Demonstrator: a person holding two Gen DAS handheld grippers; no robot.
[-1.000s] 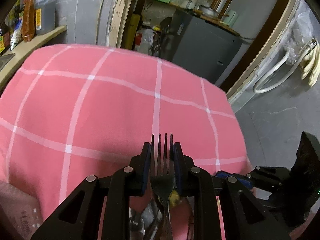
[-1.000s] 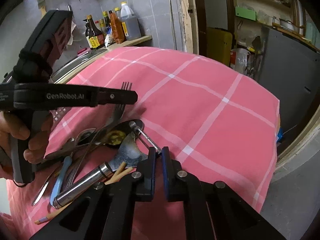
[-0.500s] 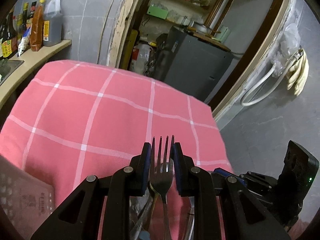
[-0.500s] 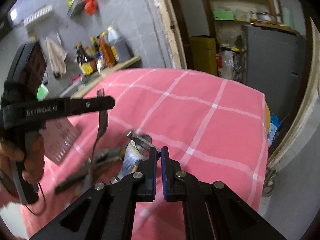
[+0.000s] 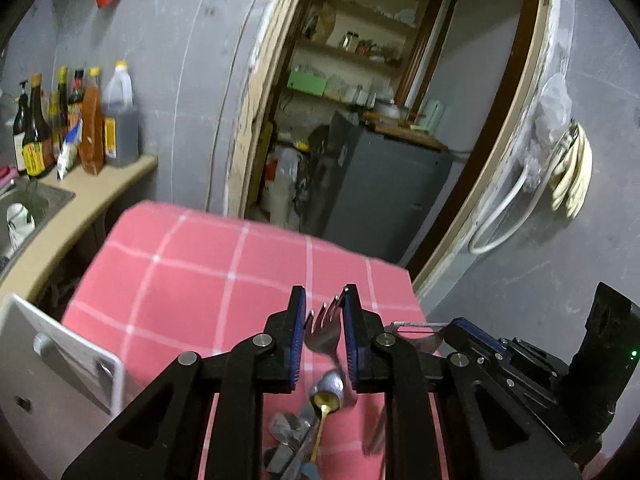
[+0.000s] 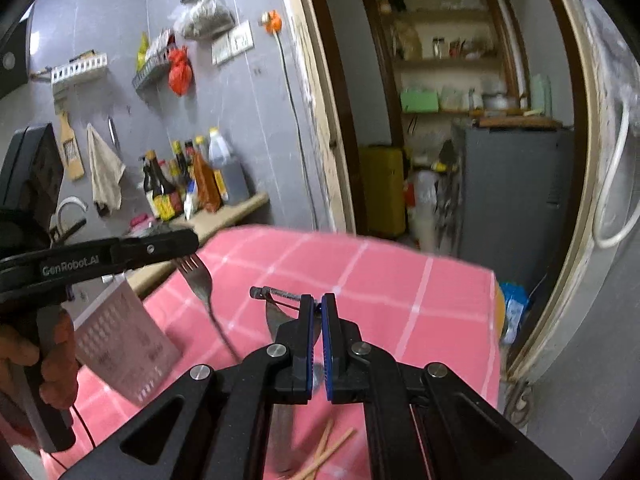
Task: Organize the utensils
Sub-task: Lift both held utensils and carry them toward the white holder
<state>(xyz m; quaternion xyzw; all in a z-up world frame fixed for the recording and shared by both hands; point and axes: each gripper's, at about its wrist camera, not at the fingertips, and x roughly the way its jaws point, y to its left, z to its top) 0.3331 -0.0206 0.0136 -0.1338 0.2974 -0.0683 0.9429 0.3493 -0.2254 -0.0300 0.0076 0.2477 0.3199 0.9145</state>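
Note:
A steel fork (image 5: 325, 330) sits tilted between the pads of my left gripper (image 5: 324, 300), whose jaws are closing on it. In the right wrist view the fork (image 6: 200, 280) hangs tines-up from the left gripper (image 6: 188, 240), well above the pink checked table (image 6: 400, 300). My right gripper (image 6: 318, 300) is shut on a metal peeler (image 6: 276, 296) near its blade, with the handle hanging below. The peeler (image 5: 416, 328) also shows to the right in the left wrist view. More utensils, including a gold spoon (image 5: 326, 400), lie on the cloth (image 5: 200, 280) below.
A white perforated basket (image 5: 60, 344) (image 6: 128, 348) stands at the table's left side. Wooden chopsticks (image 6: 328, 452) lie under my right gripper. A counter with bottles (image 5: 92, 132) and a sink (image 5: 24, 208) runs along the left wall. A doorway with a grey cabinet (image 5: 380, 192) lies beyond.
Both grippers have risen off the utensil pile, carrying the fork and the peeler. The views tilted upward, the fork has tipped sideways between the left pads, and the white basket has come into view.

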